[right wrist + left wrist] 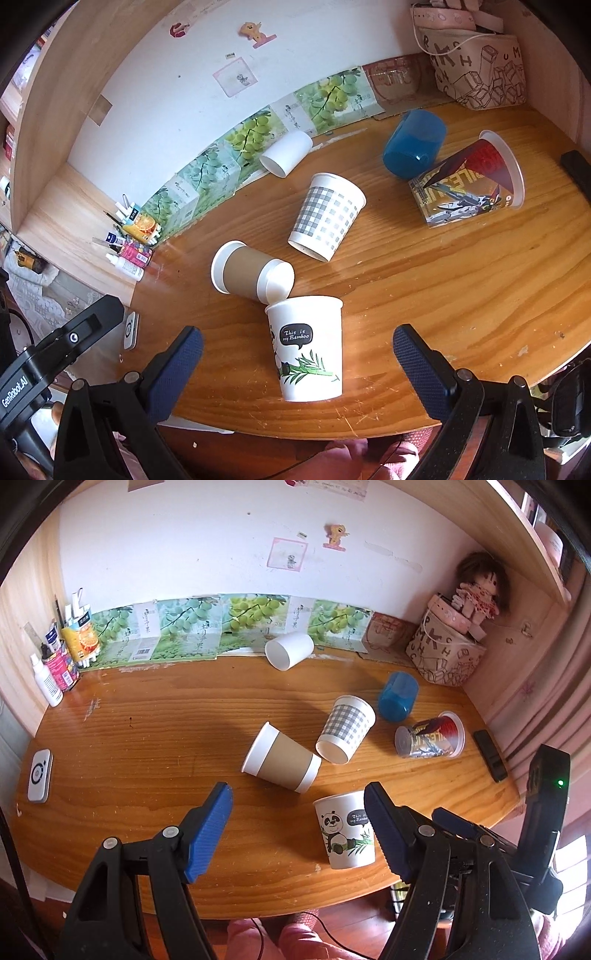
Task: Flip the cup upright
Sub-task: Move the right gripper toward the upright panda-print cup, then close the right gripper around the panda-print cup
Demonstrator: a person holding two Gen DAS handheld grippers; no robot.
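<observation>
A panda cup stands upright near the desk's front edge. Beyond it lie a brown-sleeved cup, a grey checked cup, a blue plastic cup, a red printed cup and a plain white cup, all on their sides. My left gripper is open and empty, left of the panda cup. My right gripper is open, its fingers on either side of the panda cup without touching it.
Bottles and pens stand at the back left, a white device at the left edge. A printed bag with a doll fills the back right corner. A black remote lies at the right edge.
</observation>
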